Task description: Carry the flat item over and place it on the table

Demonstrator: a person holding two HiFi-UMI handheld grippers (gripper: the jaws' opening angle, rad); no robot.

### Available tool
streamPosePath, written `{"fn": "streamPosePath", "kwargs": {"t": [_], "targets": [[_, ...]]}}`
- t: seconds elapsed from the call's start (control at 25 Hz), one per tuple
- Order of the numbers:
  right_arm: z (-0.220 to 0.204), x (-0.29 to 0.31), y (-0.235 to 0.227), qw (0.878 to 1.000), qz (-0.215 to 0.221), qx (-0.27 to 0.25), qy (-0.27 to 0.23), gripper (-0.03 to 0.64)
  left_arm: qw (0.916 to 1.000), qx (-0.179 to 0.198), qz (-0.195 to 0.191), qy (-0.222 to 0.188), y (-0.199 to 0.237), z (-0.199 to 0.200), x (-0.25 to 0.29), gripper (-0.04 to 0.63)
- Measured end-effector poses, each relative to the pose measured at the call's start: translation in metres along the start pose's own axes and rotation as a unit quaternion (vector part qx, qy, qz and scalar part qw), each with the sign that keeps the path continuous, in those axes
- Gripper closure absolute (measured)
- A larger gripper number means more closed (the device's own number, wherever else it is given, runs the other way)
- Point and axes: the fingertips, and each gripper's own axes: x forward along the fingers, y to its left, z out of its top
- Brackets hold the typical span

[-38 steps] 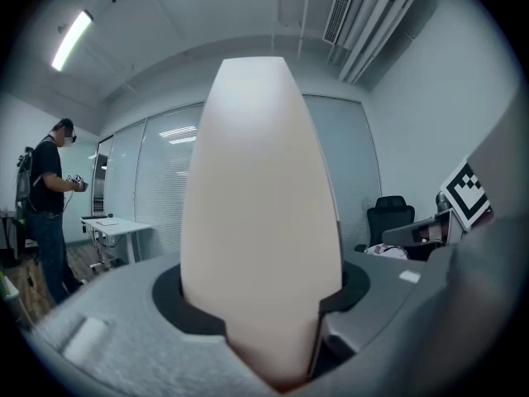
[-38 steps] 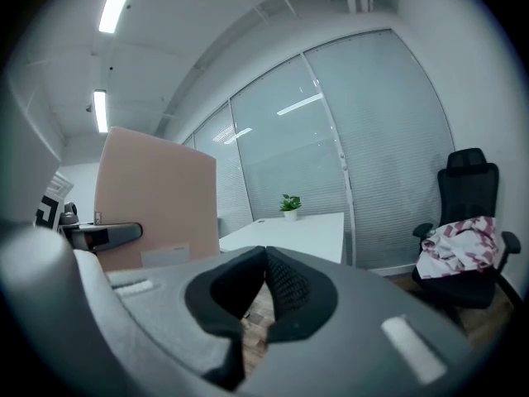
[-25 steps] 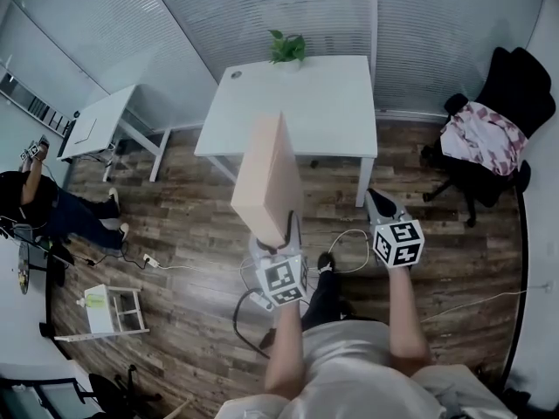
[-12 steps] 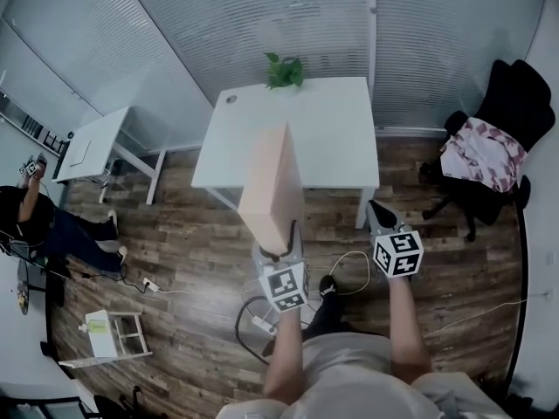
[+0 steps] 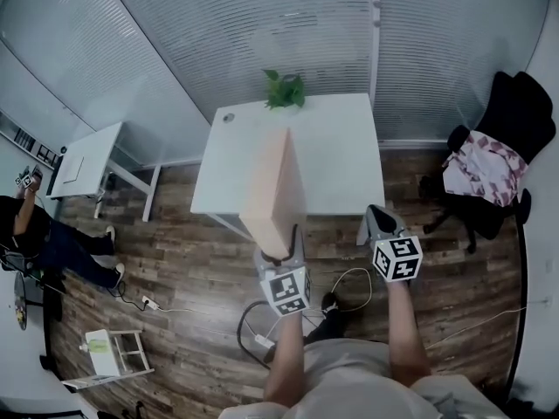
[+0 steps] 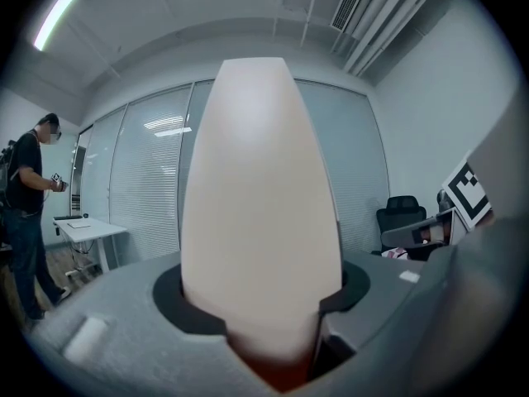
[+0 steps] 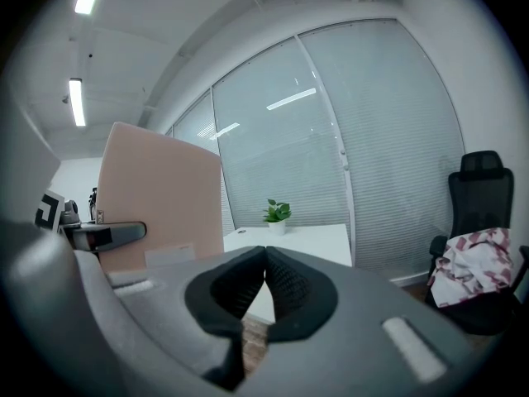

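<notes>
Clamped upright in the left gripper [image 5: 279, 250], the flat board [image 5: 274, 186] has drawn nearer the white table [image 5: 341, 155] at twelve o'clock, so placing looks close; the right gripper [image 5: 377, 219] rides closed, empty.

The person wears a pale short-sleeved shirt [image 5: 349, 378] and dark trousers [image 5: 321, 323], with a dark shoe [image 5: 330, 300] just beyond the shirt. Farther from the shirt, the left gripper [image 5: 279, 248] and right gripper [image 5: 377, 213] are grey shells, each carrying a white cube [image 5: 286, 291] printed with black square markers; the right gripper's pads [image 7: 287, 284] are black and ribbed
</notes>
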Motion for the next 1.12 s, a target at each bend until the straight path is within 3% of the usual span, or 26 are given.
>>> {"fn": "streamPosePath", "kwargs": {"t": [0.4,0.96,1.12], "targets": [[0.007,0.071,0.022,0.999,0.006,-0.022,0.025,0.615,0.9996,-0.028,0.002,-0.001,0.046,-0.008,0.055,0.314],[0.028,0.13,0.031,0.999,0.019,-0.043,0.021,0.615,0.9976,-0.063,-0.024,-0.015,0.043,-0.001,0.101,0.314],[0.043,0.149,0.027,0.999,0.023,-0.038,0.01,0.615,0.9977,-0.062,-0.013,-0.022,0.053,0.005,0.115,0.314]]}}
